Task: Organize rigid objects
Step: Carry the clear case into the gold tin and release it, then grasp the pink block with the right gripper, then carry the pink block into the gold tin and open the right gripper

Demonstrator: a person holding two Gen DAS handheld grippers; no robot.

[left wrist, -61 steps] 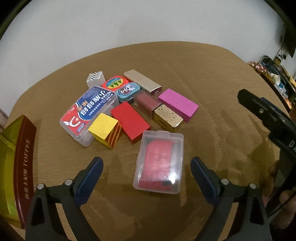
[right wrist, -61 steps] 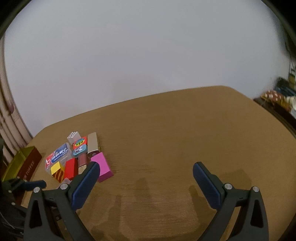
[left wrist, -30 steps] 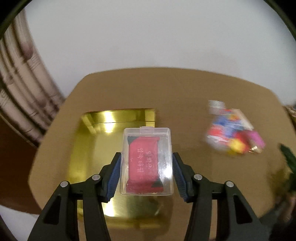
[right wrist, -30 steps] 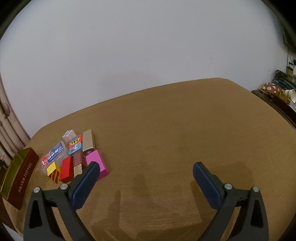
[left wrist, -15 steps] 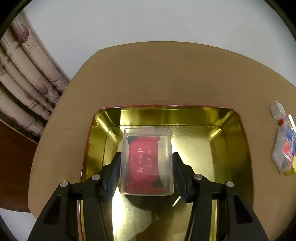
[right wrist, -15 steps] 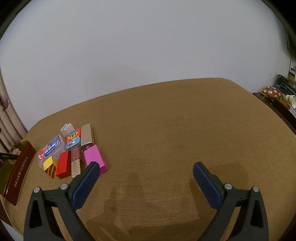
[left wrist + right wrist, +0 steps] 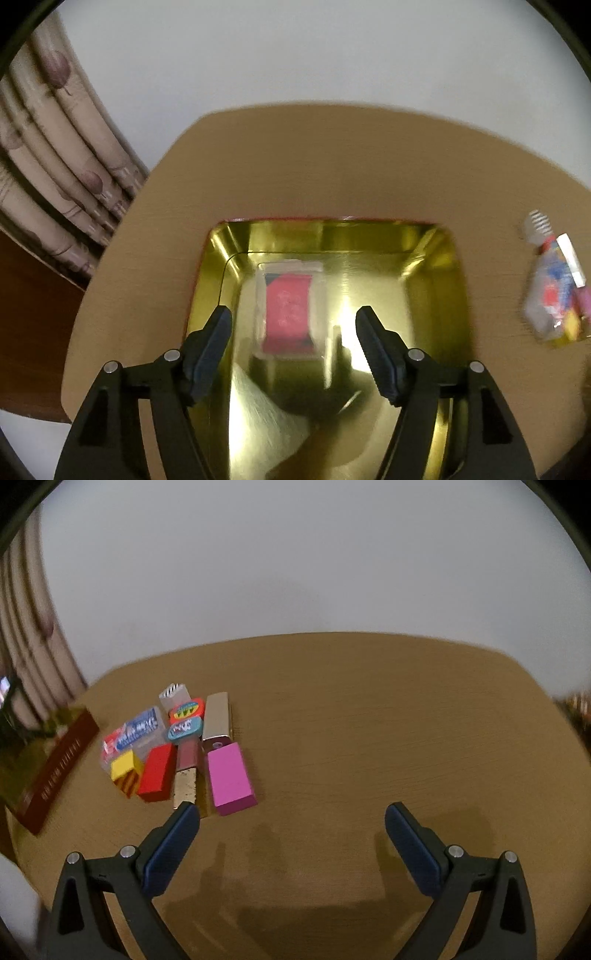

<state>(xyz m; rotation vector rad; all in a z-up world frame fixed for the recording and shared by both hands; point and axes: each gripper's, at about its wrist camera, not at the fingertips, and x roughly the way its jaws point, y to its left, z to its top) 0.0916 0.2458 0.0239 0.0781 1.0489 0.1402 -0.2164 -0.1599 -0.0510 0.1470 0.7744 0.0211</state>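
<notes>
In the left wrist view a clear plastic case with a red card inside (image 7: 290,312) lies flat on the floor of a gold tin tray (image 7: 432,266). My left gripper (image 7: 293,325) is open and empty above the tray, its jaws apart on either side of the case. In the right wrist view my right gripper (image 7: 291,825) is open and empty over bare table. A cluster of small boxes lies ahead to its left: a pink block (image 7: 229,779), a red block (image 7: 157,773), a yellow striped cube (image 7: 123,770), a gold bar (image 7: 184,788) and a clear blue-labelled case (image 7: 135,734).
The tin tray's dark red side (image 7: 55,768) shows at the left of the right wrist view. The box cluster (image 7: 554,291) appears blurred at the right of the left wrist view. A curtain (image 7: 55,166) hangs past the table's left edge. A white wall stands behind the round wooden table (image 7: 369,720).
My left gripper carried the clear case from the table to the gold tray, opened, let it go on the tray floor and pulled back. The right gripper stayed open and turned toward the cluster.
</notes>
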